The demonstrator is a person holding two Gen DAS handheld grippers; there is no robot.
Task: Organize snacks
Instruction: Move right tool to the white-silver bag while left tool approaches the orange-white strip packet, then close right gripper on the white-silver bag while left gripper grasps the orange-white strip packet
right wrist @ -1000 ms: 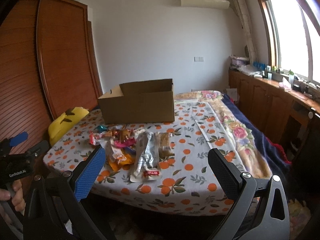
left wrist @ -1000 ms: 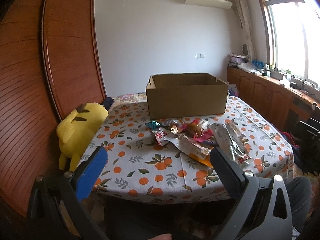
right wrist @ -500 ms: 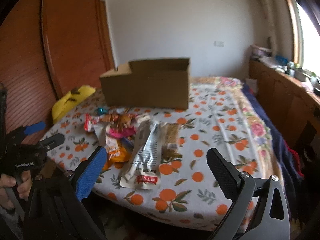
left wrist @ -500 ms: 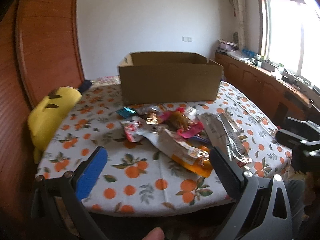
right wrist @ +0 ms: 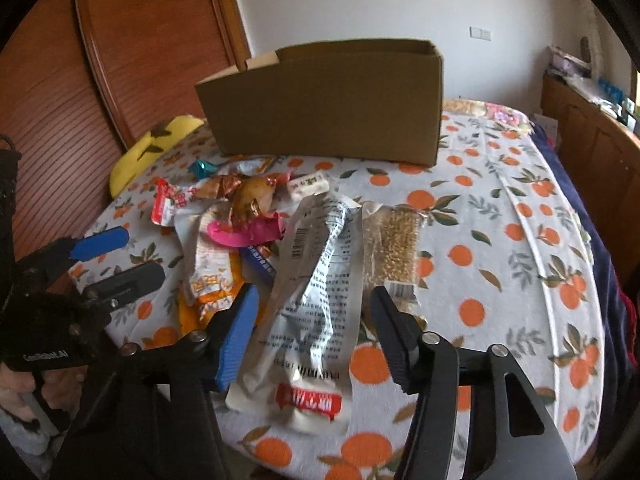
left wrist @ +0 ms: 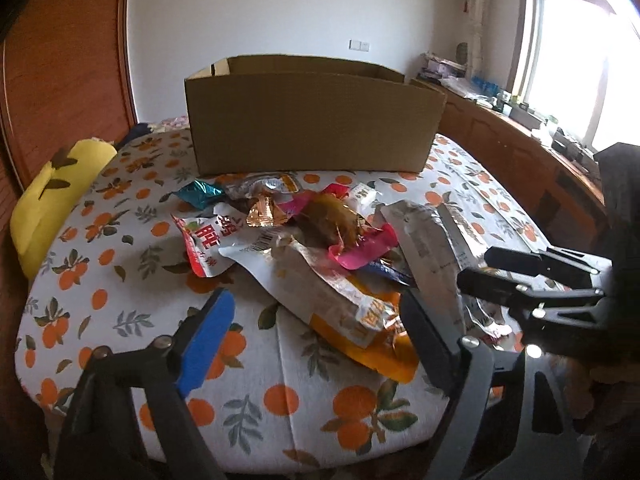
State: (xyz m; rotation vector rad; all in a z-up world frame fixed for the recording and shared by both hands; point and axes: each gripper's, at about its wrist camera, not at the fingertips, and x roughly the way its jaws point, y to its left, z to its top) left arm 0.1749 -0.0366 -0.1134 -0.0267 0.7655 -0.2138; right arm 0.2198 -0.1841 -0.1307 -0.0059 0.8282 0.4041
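A pile of snack packets (left wrist: 312, 232) lies on the orange-print cloth in front of an open cardboard box (left wrist: 312, 120). My left gripper (left wrist: 320, 332) is open just above the near edge of the pile, over an orange and white packet (left wrist: 352, 320). My right gripper (right wrist: 316, 332) is open around the lower part of a long silver packet (right wrist: 316, 292), not closed on it. A clear packet of grain bars (right wrist: 396, 248) lies right of it. The box also shows in the right wrist view (right wrist: 332, 104).
A yellow plush toy (left wrist: 48, 200) sits at the table's left edge. Wooden wardrobe doors (right wrist: 120, 60) stand on the left, and a wooden counter (left wrist: 520, 152) under the window on the right. The table (right wrist: 520, 240) has bare cloth on its right side.
Both grippers have moved forward and down toward the snack pile. The right gripper's fingers have narrowed and now straddle the silver packet.
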